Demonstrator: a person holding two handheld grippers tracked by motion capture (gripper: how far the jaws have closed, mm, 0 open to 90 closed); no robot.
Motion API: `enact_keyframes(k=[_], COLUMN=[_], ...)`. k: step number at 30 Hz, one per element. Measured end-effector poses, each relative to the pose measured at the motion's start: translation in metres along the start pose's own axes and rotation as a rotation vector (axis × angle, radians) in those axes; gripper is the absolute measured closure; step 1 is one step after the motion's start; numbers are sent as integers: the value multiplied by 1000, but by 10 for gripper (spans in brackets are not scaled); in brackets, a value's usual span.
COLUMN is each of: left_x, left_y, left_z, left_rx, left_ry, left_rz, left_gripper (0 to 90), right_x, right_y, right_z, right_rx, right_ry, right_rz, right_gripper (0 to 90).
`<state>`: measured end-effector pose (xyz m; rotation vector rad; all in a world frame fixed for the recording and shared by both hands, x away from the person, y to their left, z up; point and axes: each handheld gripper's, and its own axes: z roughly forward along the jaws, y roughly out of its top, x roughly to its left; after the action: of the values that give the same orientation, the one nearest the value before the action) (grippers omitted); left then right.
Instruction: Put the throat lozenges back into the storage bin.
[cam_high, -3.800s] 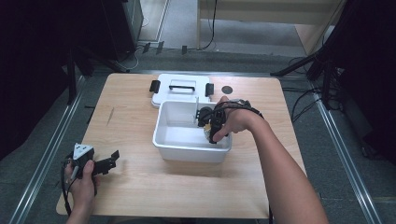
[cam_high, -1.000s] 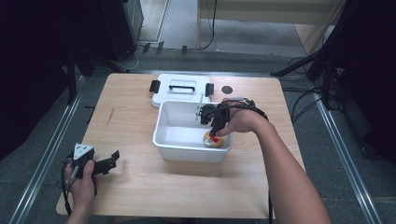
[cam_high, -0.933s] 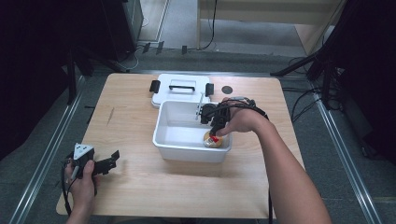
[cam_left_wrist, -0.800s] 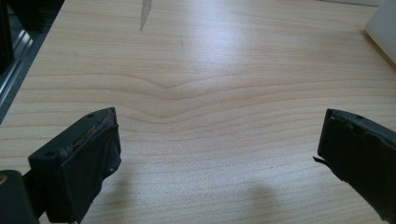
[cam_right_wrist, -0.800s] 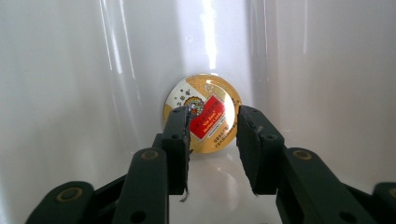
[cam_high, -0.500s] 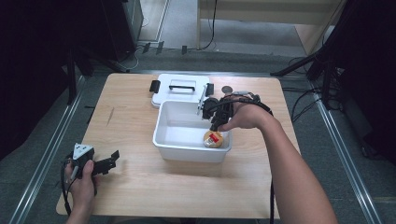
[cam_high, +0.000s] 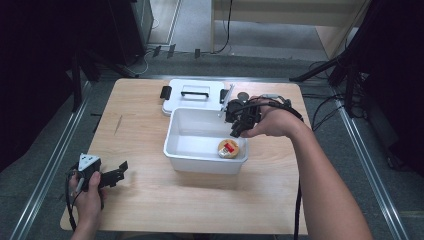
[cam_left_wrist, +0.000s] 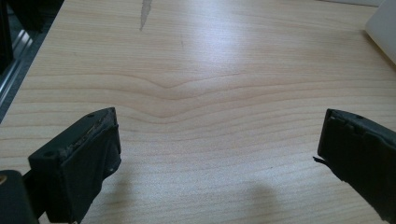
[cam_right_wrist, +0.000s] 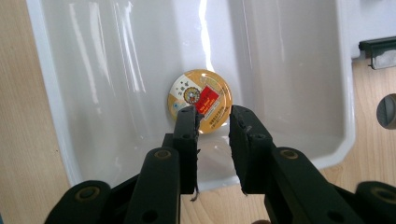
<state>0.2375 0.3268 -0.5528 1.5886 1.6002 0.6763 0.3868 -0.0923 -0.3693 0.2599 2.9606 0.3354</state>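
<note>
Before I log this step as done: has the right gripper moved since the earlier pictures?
Yes. The right gripper was down inside the white bin over the round tin; now it is raised near the bin's far right rim, empty.

A small round tin (cam_right_wrist: 200, 101) with a gold-yellow lid, a red label patch and a pale emblem lies flat on the floor of my white plastic bin (cam_right_wrist: 116, 70), close to one end wall (cam_high: 229, 149). The bin (cam_high: 195, 135) stands open on the wooden table, its white lid (cam_high: 195, 95) just behind it, touching.
</note>
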Motion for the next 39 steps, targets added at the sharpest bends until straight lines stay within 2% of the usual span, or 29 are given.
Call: enact_keyframes(k=[14, 21, 27, 32, 39], left_x=[-1, -1, -1, -1, -1], left_y=[0, 0, 0, 0, 0], left_z=[0, 0, 0, 0, 0], left_rx=[0, 0, 2, 3, 3], left_ry=[3, 4, 4, 4, 4], left_rz=[6, 7, 7, 7, 6], left_gripper=[0, 0, 0, 0, 0], right_x=[-3, -4, -4, -4, -2], right_y=[-26, -41, -55, -71, -97], right_z=[-17, -20, -20, -19, -15], right_rx=[-28, -52, -73, -118, -212], right_ry=[-30, -35, -36, -41, -63], right_rz=[55, 87, 124, 180, 265], right_gripper=[701, 688, 640, 576, 478])
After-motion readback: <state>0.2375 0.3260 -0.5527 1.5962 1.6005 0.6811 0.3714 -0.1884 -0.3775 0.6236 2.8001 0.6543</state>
